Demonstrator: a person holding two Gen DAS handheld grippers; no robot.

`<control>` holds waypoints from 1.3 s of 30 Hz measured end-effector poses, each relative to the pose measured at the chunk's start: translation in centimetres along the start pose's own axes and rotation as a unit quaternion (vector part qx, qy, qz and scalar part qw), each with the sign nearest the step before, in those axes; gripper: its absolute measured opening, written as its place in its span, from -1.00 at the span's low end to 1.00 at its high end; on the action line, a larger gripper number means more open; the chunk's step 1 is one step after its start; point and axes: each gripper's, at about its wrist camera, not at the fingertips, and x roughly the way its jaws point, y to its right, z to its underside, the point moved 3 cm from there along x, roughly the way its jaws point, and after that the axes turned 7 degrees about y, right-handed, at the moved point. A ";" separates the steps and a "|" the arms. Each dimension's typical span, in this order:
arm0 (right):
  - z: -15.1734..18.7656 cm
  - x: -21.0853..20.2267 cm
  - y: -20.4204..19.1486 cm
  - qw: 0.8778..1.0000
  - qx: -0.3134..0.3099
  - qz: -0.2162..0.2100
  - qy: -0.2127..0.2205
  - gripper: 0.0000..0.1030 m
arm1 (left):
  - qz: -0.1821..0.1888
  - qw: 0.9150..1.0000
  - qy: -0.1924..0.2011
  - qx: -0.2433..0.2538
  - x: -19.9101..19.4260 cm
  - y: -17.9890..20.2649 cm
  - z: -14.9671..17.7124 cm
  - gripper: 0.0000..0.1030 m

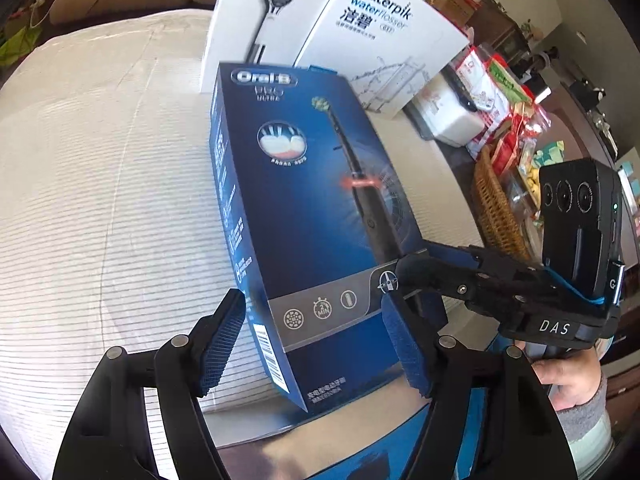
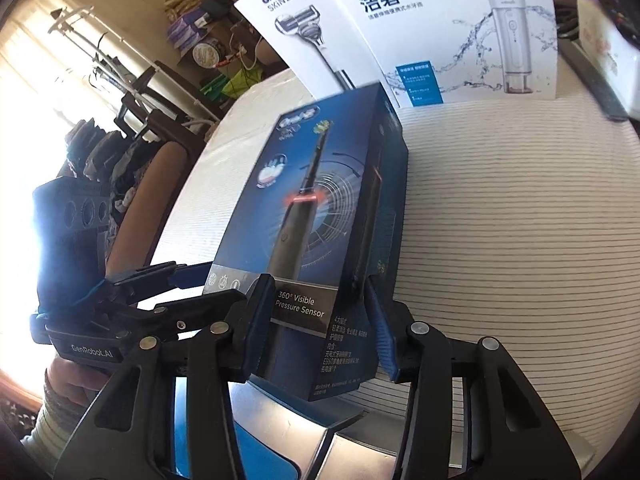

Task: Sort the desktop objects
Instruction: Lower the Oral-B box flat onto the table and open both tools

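Observation:
A dark blue Oral-B toothbrush box [image 1: 312, 200] stands tilted on a lower corner, above a shiny silver and blue surface [image 1: 360, 412]. My left gripper [image 1: 314, 344] straddles its lower end, with one blue pad against its left side and the other over its right edge. In the right wrist view the same box [image 2: 320, 200] sits between the pads of my right gripper [image 2: 320, 332], which press on its lower end. The right gripper [image 1: 432, 264] reaches in from the right in the left wrist view. The left gripper [image 2: 200, 284] comes in from the left in the right wrist view.
White Gillette box [image 2: 288, 20] and Waterpik box [image 2: 460, 28] stand upright behind the blue box on the white striped cloth [image 1: 100, 160]. A wicker basket [image 1: 496, 208] and snack packets [image 1: 492, 92] crowd the right. A chair [image 2: 160, 184] stands at the table's left edge.

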 end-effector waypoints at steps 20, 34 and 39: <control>-6.7 2.5 2.7 0.997 -0.007 0.073 0.028 -0.20 | -0.073 0.996 0.037 -0.022 1.1 -4.1 -7.0 0.54; -5.5 4.5 4.1 0.997 -0.003 0.071 0.021 -0.15 | -0.087 0.996 0.028 -0.018 3.1 -5.9 -5.7 0.72; -5.4 4.8 4.1 0.997 0.003 0.077 0.019 -0.07 | -0.090 0.995 0.028 -0.013 3.3 -5.7 -6.2 0.76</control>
